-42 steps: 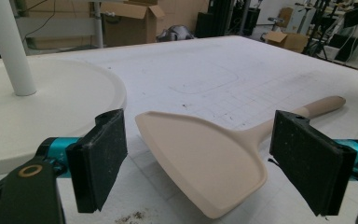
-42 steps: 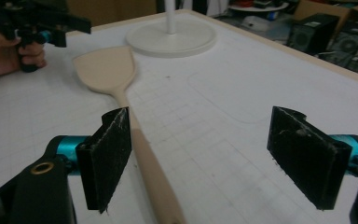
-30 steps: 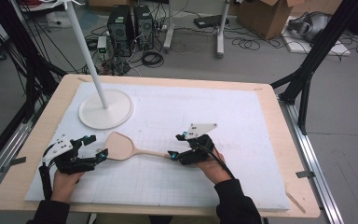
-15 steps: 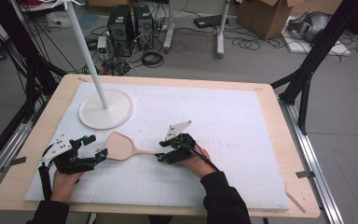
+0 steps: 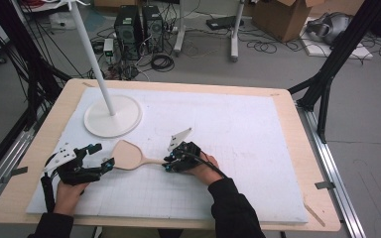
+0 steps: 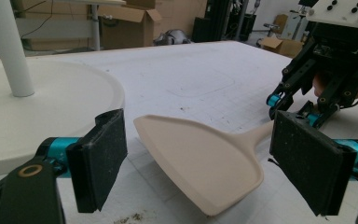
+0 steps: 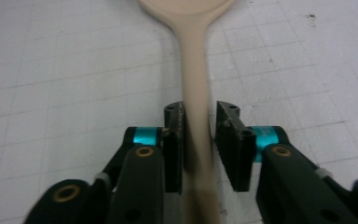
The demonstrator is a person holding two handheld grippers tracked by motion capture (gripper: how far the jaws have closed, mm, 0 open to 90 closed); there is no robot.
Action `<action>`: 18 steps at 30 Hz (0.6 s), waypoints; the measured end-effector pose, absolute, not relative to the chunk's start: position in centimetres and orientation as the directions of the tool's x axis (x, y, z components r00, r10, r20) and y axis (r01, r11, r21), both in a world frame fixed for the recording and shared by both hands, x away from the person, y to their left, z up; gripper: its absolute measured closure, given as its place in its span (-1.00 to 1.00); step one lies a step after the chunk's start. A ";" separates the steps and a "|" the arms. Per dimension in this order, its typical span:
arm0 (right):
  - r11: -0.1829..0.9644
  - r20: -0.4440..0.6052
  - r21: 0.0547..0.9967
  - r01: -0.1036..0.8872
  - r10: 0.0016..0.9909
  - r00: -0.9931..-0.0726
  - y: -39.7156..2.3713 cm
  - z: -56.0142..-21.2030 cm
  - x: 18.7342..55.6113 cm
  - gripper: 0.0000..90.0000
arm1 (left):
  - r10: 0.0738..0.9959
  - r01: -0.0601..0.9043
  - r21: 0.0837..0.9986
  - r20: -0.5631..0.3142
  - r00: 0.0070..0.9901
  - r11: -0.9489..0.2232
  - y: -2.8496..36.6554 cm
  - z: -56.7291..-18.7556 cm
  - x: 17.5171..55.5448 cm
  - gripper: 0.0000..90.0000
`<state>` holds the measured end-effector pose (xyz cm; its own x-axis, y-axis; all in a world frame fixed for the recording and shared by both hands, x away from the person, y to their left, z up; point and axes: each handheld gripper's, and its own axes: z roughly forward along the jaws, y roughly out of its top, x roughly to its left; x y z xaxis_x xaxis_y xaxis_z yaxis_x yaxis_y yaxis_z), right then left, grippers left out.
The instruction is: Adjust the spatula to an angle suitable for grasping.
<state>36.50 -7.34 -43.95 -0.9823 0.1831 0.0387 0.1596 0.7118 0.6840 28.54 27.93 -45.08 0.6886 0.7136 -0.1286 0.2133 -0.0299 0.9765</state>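
A pale wooden spatula (image 5: pixel 129 156) lies flat on the white mat, blade to the left and handle to the right. My right gripper (image 5: pixel 167 164) has come onto the handle from the right. Its jaws have just been closing, and in the right gripper view the pads of that gripper (image 7: pixel 199 140) sit on both sides of the handle (image 7: pixel 193 93). My left gripper (image 5: pixel 103 154) rests open just left of the blade. In the left gripper view its wide pads (image 6: pixel 100 158) frame the blade (image 6: pixel 200 158) without touching it, and the right gripper (image 6: pixel 307 93) shows behind.
A white round stand base (image 5: pixel 113 116) with a tall white pole sits at the mat's back left, close to the left gripper. The white mat (image 5: pixel 238 129) covers most of the wooden table (image 5: pixel 307 163). Computer towers, cables and boxes are on the floor beyond.
The right hand slid left along the handle toward the blade, and its jaws closed around the handle. The left gripper and the spatula stayed put.
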 end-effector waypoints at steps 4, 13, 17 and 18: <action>0.735 0.023 0.662 0.144 0.173 -0.985 -7.0 -43.6 36.5 0.73 | 0.712 0.217 0.976 -0.132 0.690 -0.029 28.0 -45.1 28.6 -0.58; 0.736 0.040 0.666 0.127 0.134 -0.990 -7.5 -43.3 36.3 0.74 | 0.708 0.216 0.976 -0.146 0.691 -0.010 28.2 -45.1 28.5 -0.58; 0.720 0.043 0.684 0.118 0.122 -0.992 -7.8 -42.8 36.1 0.74 | 0.704 0.212 0.977 -0.149 0.694 -0.002 28.3 -45.1 28.5 -0.58; 0.717 0.042 0.688 0.114 0.119 -0.992 -7.9 -42.7 36.1 0.74 | 0.703 0.212 0.977 -0.153 0.695 0.003 28.3 -45.1 28.5 -0.58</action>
<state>36.08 -7.88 -42.70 -0.9921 0.1185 0.0415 0.1145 0.7171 0.6875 28.50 28.30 -45.11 0.6947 0.7028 -0.1531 0.2119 0.0034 0.9773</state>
